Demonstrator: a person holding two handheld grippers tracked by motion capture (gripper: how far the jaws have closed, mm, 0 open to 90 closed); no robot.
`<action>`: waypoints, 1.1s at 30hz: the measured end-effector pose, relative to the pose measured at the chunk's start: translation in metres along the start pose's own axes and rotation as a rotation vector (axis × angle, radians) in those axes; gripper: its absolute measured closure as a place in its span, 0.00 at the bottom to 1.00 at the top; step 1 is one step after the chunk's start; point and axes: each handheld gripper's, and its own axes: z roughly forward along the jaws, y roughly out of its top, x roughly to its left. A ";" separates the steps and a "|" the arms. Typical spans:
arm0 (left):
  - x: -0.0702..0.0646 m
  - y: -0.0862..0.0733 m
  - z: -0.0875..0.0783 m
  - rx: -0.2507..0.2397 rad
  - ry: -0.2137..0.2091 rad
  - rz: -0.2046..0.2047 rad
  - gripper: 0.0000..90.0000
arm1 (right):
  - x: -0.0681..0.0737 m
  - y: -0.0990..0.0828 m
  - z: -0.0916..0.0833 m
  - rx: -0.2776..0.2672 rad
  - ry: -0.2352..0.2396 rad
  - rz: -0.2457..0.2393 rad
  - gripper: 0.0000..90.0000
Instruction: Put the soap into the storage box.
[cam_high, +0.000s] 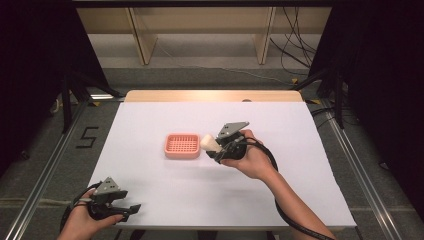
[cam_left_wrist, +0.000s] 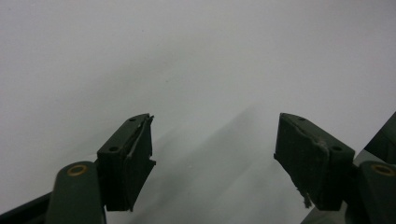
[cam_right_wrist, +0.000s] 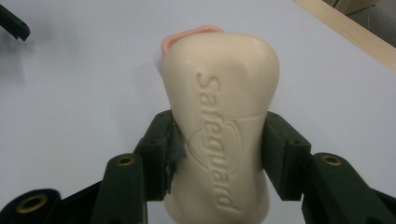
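Soap bar (cam_right_wrist: 220, 135), cream and stamped "Safeguard", is clamped between the right gripper's (cam_high: 216, 145) 2 jaws, held just beside the pink tray (cam_high: 182, 146). Left gripper (cam_left_wrist: 215, 154) is held spread apart, empty.

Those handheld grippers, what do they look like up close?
Each gripper, left and right, is a black tool ending in two blocky jaws lined with worn dark pads, with brass-coloured rivets at the joints. A grey three-cornered plate sits on top, and a thick black cable trails back. The person's forearms are bare, without sleeves.
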 end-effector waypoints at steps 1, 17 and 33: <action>0.000 0.000 0.000 -0.001 0.002 0.001 0.30 | -0.001 0.001 0.002 -0.007 -0.004 -0.017 0.56; 0.001 0.000 -0.002 0.001 -0.013 0.016 0.30 | -0.004 0.011 0.014 0.000 -0.004 -0.017 0.56; 0.001 0.000 -0.002 0.001 -0.012 0.014 0.30 | -0.006 0.017 0.022 0.023 -0.006 -0.014 0.56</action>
